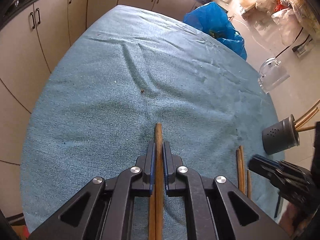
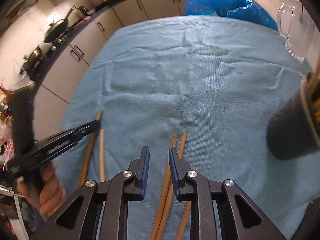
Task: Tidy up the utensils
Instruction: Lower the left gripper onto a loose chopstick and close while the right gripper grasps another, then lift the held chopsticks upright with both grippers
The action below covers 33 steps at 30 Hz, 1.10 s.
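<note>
While the left gripper (image 1: 159, 150) pinches a wooden chopstick (image 1: 159, 140) between its fingers (image 1: 151, 156) over the blue-clothed tabletop (image 1: 120, 80), a second chopstick (image 2: 101, 152) lies just beside it. Farther right, the right gripper (image 2: 159, 156) hovers with fingers (image 2: 145, 160) spread and holding nothing, above loose chopsticks (image 2: 181, 144) on the cloth. At the right edge stands a dark holder (image 1: 280, 136) containing more sticks, a glass mug (image 1: 273, 76) beyond it.

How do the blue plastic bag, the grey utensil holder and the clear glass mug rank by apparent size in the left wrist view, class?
1. blue plastic bag
2. grey utensil holder and clear glass mug: look alike; fisheye edge distortion makes ranking unsure.
</note>
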Motion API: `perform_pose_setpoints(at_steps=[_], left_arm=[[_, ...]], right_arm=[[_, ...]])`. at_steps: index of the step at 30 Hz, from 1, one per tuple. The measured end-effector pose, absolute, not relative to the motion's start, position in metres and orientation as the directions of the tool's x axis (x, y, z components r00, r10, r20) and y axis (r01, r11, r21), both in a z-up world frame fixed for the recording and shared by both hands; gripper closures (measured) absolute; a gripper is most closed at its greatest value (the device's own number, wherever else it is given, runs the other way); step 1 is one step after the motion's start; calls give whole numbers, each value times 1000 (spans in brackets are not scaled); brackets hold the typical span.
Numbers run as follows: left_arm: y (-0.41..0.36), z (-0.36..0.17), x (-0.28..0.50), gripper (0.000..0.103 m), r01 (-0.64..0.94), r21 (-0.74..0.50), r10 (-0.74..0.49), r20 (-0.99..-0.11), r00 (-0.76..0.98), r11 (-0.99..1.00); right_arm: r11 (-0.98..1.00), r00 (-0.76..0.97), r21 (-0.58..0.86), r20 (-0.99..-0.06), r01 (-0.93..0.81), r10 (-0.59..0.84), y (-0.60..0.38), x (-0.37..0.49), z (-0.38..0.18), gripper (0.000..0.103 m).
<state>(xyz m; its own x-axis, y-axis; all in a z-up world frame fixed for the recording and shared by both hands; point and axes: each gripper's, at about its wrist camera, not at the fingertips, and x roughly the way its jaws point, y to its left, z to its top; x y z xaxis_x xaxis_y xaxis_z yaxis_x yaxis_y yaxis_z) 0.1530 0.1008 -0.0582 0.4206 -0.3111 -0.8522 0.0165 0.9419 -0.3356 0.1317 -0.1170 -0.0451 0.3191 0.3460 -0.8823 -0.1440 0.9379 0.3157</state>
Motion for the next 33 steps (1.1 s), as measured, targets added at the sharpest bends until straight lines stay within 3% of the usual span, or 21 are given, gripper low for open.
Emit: perform_pose_setpoints(at_steps=[17,19,21,25,33], left_arm=[[97,-58,151,95,12,-303,-278,-856,436,953],[95,-58,149,95,17,-281,-259,-858,444,960],[92,-57,148,96,24,-261,-243,-858,453,965],[83,-56,146,96,37,-215,-207,-856,474,976],[78,-20,128,96,89,-223,-232,-775,588,971]], right_arm=[[956,315,232,-907,-177,278,-106,144,-63,82],[964,346,195,-905,-182,249,-104,142,-63,89],[965,377,186,-894,-184,244,-103,138,-63,93],[934,401,313,-844,-174,358,-114,130,-59,94],[925,598,289,-706,-245,379,-125,89,5,94]])
